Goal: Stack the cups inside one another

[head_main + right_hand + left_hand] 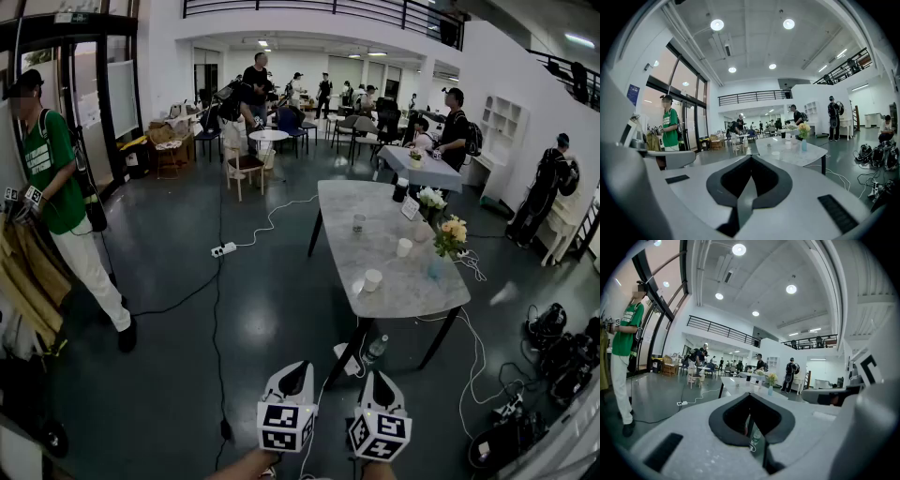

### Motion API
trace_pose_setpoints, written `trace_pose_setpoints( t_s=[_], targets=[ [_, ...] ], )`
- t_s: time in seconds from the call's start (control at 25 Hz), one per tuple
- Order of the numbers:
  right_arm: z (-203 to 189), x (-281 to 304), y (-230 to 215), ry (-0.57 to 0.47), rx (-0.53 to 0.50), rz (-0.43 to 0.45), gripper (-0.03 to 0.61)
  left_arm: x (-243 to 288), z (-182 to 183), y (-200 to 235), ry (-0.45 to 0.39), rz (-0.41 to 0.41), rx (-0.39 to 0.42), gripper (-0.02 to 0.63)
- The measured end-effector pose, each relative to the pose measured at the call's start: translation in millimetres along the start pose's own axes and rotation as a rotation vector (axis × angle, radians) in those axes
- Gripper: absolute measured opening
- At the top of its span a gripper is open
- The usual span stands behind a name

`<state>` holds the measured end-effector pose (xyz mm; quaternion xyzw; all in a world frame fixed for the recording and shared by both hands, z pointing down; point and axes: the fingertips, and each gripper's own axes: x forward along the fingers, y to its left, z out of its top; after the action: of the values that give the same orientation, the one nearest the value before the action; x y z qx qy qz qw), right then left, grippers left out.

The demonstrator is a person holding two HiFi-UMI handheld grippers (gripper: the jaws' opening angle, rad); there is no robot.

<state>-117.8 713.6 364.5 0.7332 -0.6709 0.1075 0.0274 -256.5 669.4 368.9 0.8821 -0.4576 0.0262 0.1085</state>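
Far ahead of me, a long marble table (375, 211) carries two white paper cups: one near its front end (373, 279), another further back (404, 247). A clear glass (359, 223) and a dark cup (400, 190) stand beyond them. Both grippers hang low at the bottom of the head view, well short of the table. The left gripper (300, 366) is shut with nothing in it, as its own view (750, 395) also shows. My right gripper (380, 375) is shut and holds nothing (750, 157). The table (797, 152) sits ahead in the right gripper view.
Flowers in a vase (452, 234) stand at the table's right edge. A water bottle (375, 349) lies on the floor under the table. A power strip (223, 249) with cables crosses the floor. A person in a green shirt (47, 178) stands at left. Bags (548, 323) sit at right.
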Motion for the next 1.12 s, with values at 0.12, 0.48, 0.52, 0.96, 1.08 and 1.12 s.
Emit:
trace_pose_setpoints(
  t_s=[0.12, 0.48, 0.52, 0.96, 1.08, 1.12],
  targets=[
    [-1, -2, 1, 0.000, 0.001, 0.000, 0.006, -3, -2, 1, 0.000, 0.005, -0.006, -0.003],
    [-7, -3, 15, -0.004, 0.022, -0.002, 0.006, -12, -5, 15, 0.005, 0.007, -0.001, -0.003],
    [-7, -3, 17, -0.008, 0.030, -0.003, 0.006, -13, -6, 18, 0.007, 0.007, 0.001, -0.003],
    [-14, 20, 55, -0.003, 0.042, -0.052, 0.008, -16, -8, 77, 0.016, 0.005, 0.009, -0.003],
    [-17, 29, 64, 0.009, 0.038, -0.062, 0.008, -14, -6, 97, 0.018, 0.012, -0.002, -0.003],
    [-18, 32, 64, 0.015, 0.036, -0.068, 0.008, -12, -5, 102, 0.019, 0.013, -0.005, -0.003]
  ],
)
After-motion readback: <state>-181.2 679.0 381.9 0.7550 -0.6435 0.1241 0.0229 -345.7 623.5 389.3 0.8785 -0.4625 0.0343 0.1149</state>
